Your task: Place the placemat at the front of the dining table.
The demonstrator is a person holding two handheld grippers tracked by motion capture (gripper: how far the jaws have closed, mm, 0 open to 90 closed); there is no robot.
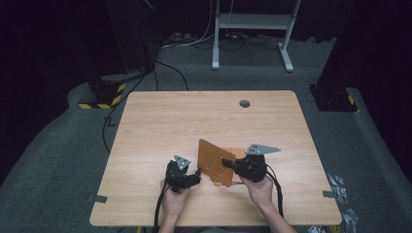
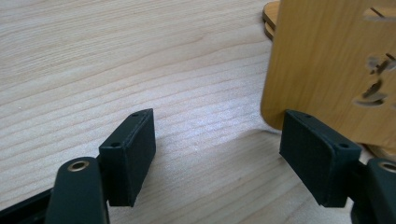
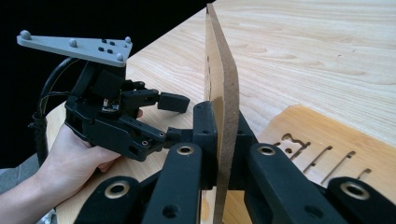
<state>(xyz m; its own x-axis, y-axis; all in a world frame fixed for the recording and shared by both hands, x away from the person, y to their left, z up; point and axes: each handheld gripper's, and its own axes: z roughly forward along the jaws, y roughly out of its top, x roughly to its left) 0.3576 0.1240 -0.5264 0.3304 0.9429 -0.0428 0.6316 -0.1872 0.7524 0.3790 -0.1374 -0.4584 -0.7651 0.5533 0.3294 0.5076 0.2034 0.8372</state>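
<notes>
Pale wood-grain counter, a grey grommet near its 12 o'clock edge. Dark room beyond; grey carpet, cables, a white frame's legs at 12, striped black-and-yellow bases at 10.

My right tongs pinch the upright slotted wooden panel edge-on, at about 5 o'clock on the counter. Its cut-outs are too small to read. A second slotted board lies flat beneath it, partly covered.

My left tongs stand spread, at 9 o'clock of the panel; one pad sits by its lower corner, contact unclear.
</notes>
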